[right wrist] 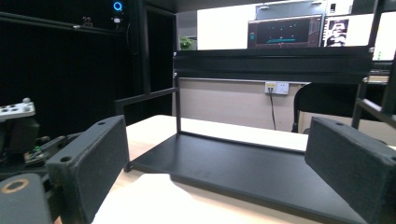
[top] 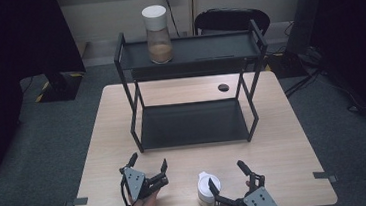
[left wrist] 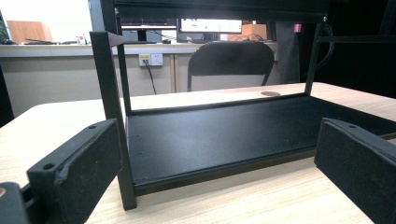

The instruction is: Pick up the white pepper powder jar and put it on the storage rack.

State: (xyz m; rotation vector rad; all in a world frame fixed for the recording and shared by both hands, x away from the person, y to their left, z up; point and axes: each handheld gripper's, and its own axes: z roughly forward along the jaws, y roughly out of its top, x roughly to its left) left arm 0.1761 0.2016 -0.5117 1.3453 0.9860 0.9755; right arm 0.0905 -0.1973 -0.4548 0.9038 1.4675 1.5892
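Near the counter's (top: 284, 139) front edge, both grippers' fingers stand wide and empty, the right gripper (top: 230, 181) straddling the jar (top: 208, 190) for pickup, the left gripper (top: 149, 165) clear.

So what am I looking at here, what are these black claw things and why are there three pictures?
A person holds two hand-held tools. The left gripper and right gripper each have two black jaws, open and holding nothing. The high view looks down on the pale wooden table; the other two pictures come from cameras riding on each gripper. On the table stand a black two-tier metal rack and a small white-lidded jar beside the right gripper. A taller white-lidded glass jar of brown powder sits on the rack's top shelf.
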